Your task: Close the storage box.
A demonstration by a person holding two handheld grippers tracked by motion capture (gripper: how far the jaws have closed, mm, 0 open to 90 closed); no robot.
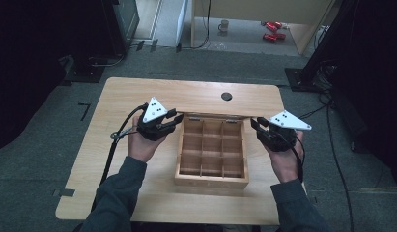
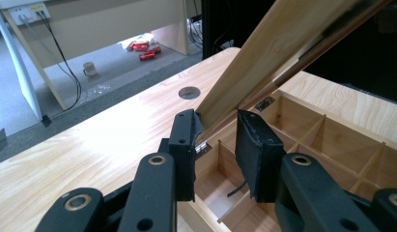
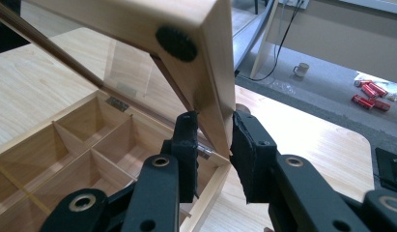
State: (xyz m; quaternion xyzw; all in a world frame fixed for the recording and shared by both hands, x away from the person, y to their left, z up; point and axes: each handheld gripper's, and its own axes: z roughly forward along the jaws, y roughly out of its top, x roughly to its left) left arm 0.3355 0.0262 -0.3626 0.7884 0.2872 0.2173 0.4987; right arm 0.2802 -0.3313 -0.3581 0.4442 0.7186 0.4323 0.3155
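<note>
**Lid of the wooden box held raised at both ends**

The lid [image 2: 283, 43] belongs to a wooden compartment box [image 1: 211, 151] that sits near the middle of the bench [image 1: 138, 96], between the person's two hands. From the high view the lid reads as a thin pale strip along the box's far edge, tipped up and back, with nine square compartments open to the camera below it. That view also places the left gripper [image 1: 173, 121] at the lid's left end and the right gripper [image 1: 256, 124] at its right end, each with a grey three-cornered plate on top and a cable trailing off.

The gripper views add what the high view cannot resolve. In the left gripper view the lid's edge rises slanting from between the two black jaws, which are closed narrowly on that end, and a hinge [image 2: 264, 102] shows on the box's back wall just past them. In the right gripper view the jaws pinch the lid's side rail near its lower corner; a round dark bumper [image 3: 176, 43] sits on the rail's face above, and a glass pane in the lid lets the bench show through. Beyond the bench, both gripper views catch a mug [image 3: 301, 70] and red cans [image 3: 370, 94] on the floor.
</note>
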